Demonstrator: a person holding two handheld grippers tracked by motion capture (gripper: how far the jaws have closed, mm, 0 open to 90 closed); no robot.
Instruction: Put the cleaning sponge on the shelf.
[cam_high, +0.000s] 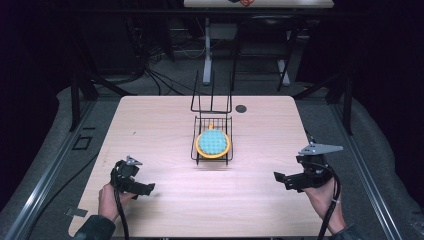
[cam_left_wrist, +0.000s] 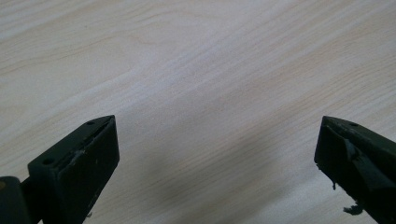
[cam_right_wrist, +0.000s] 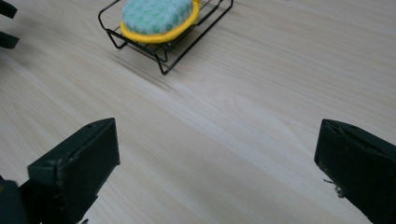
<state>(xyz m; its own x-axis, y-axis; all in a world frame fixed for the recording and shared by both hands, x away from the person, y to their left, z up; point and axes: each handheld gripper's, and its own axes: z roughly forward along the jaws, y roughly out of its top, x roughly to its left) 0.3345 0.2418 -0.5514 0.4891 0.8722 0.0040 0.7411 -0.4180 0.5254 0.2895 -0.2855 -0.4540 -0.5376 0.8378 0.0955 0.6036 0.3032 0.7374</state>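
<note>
High view: pale wood-grain table (cam_high: 150, 125) bearing a black wire rack (cam_high: 212, 146) at its centre, with an upright wire back at the far end. In the rack lies a round pad (cam_high: 213, 142), teal and textured, rimmed in yellow-orange. A small dark disc (cam_high: 241, 108) sits just beyond the rack. Left gripper (cam_high: 150, 188) and right gripper (cam_high: 276, 177) rest near the front edge, well apart from the rack, each held in a hand.

Left gripper view: jaws spread wide over bare wood; nothing between them.

Right gripper view: jaws likewise wide apart and empty; rack and pad lie ahead, with clear tabletop between.
</note>
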